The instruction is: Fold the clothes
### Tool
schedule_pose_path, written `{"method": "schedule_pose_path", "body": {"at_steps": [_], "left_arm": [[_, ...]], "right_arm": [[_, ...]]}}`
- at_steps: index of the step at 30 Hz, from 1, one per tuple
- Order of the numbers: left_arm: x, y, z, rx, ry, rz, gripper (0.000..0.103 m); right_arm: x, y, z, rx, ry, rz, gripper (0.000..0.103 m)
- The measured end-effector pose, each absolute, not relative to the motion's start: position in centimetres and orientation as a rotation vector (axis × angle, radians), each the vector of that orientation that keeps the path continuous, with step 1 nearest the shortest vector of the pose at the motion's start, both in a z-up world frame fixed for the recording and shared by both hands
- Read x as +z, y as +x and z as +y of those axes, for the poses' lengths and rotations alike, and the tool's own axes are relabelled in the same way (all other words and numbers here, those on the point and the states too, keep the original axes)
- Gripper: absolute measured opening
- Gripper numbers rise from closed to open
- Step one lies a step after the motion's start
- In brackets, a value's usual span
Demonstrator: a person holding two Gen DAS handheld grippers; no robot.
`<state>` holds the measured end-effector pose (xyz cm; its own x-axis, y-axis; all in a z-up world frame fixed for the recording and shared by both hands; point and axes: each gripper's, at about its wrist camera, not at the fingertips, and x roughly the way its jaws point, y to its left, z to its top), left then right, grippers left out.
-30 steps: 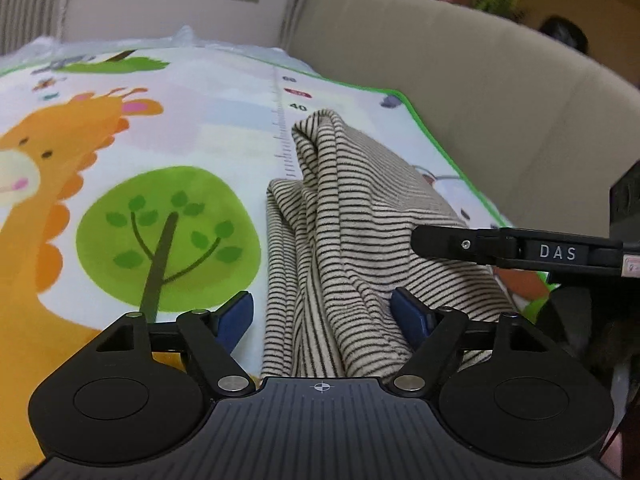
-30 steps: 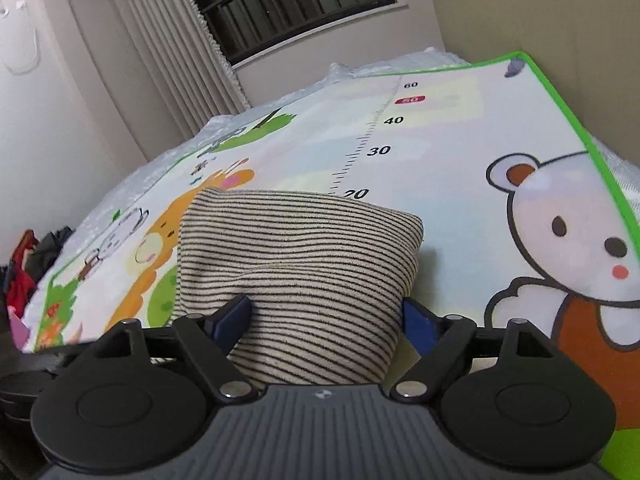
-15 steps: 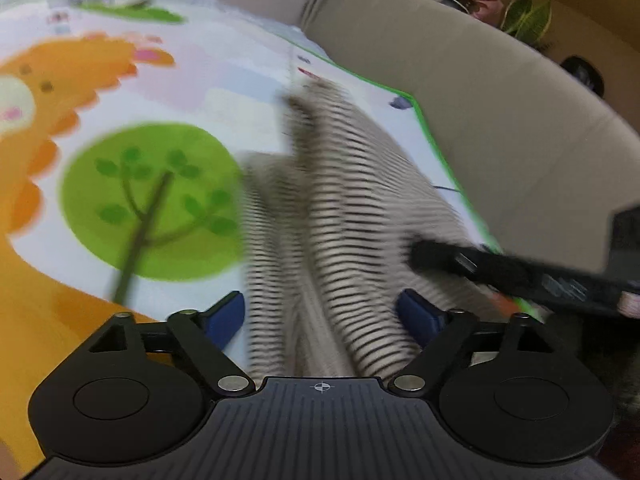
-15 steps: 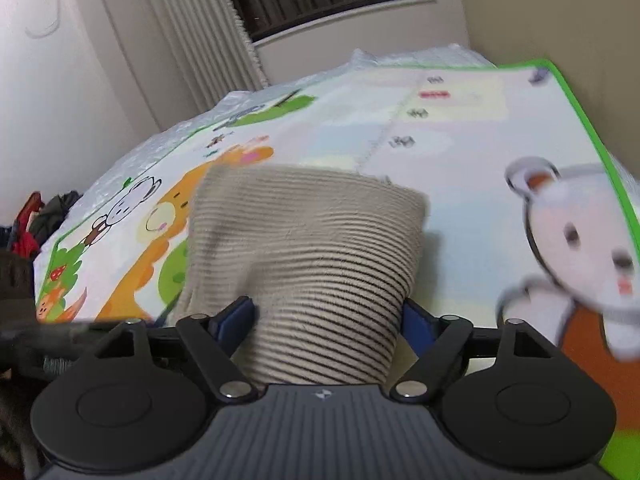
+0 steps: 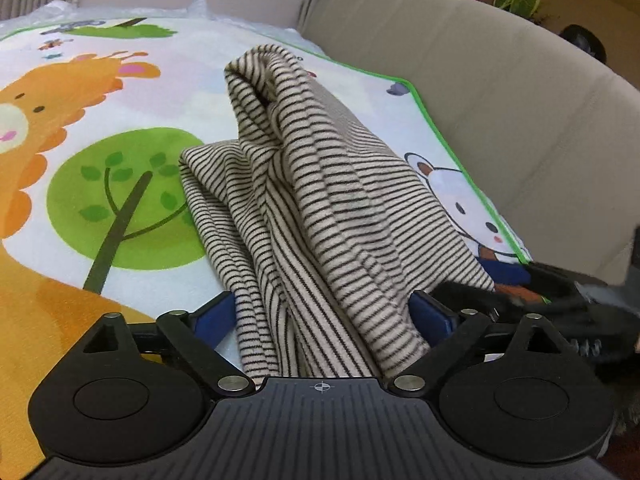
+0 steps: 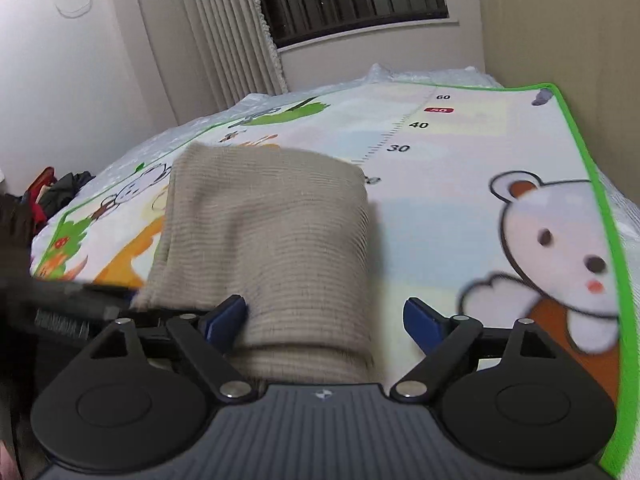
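lying folded, striped garment (image 5: 320, 208) nears mat's green edge (image 5: 448, 140)

Soft, fuzzy knit top (image 5: 320, 200), cream with thin dark stripes. Smooth printed mat (image 5: 120, 128) with a slight sheen. Matt black plastic claw (image 5: 324, 316), ribbed body, blue pads (image 5: 430, 316), shiny metal pins. Matt beige sofa (image 5: 500, 92).

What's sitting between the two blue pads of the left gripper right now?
The striped garment, bunched in folds, fills the gap between the left gripper's opening jaws, as the left wrist view shows; it lies on the play mat.
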<state>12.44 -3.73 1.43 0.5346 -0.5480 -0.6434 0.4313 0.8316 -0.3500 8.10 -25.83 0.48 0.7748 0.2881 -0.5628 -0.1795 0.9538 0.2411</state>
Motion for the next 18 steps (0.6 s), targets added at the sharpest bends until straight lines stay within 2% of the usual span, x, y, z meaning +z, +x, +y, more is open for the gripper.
{"method": "schedule_pose_path", "body": {"at_steps": [5, 6, 8, 9, 10, 11, 15, 18], "left_arm": [[1.5, 12.5, -3.6, -0.571, -0.168, 0.824, 0.097], [1.8, 12.5, -3.5, -0.570, -0.172, 0.823, 0.094], [2.8, 12.4, -3.3, -0.569, -0.171, 0.804, 0.083], [3.6, 12.3, -3.2, -0.563, -0.161, 0.772, 0.073], [4.4, 12.1, -3.1, -0.551, -0.148, 0.731, 0.057], [5.3, 11.9, -3.0, -0.540, -0.135, 0.689, 0.053], [7.9, 11.8, -2.4, -0.506, -0.147, 0.578, 0.053], [7.5, 13.2, -2.9, -0.508, -0.152, 0.634, 0.053]], "right_arm": [[0.3, 6.9, -26.5, 0.249, 0.192, 0.611, 0.089], [0.4, 6.9, -26.6, 0.250, 0.195, 0.608, 0.089], [0.4, 6.8, -26.4, 0.245, 0.172, 0.607, 0.089], [0.3, 6.7, -26.2, 0.241, 0.157, 0.607, 0.089], [0.3, 6.7, -26.2, 0.236, 0.147, 0.604, 0.090], [0.1, 6.8, -26.2, 0.227, 0.148, 0.606, 0.092], [-0.8, 7.1, -26.3, 0.205, 0.177, 0.625, 0.101], [-1.2, 7.2, -26.8, 0.214, 0.226, 0.639, 0.103]]}}
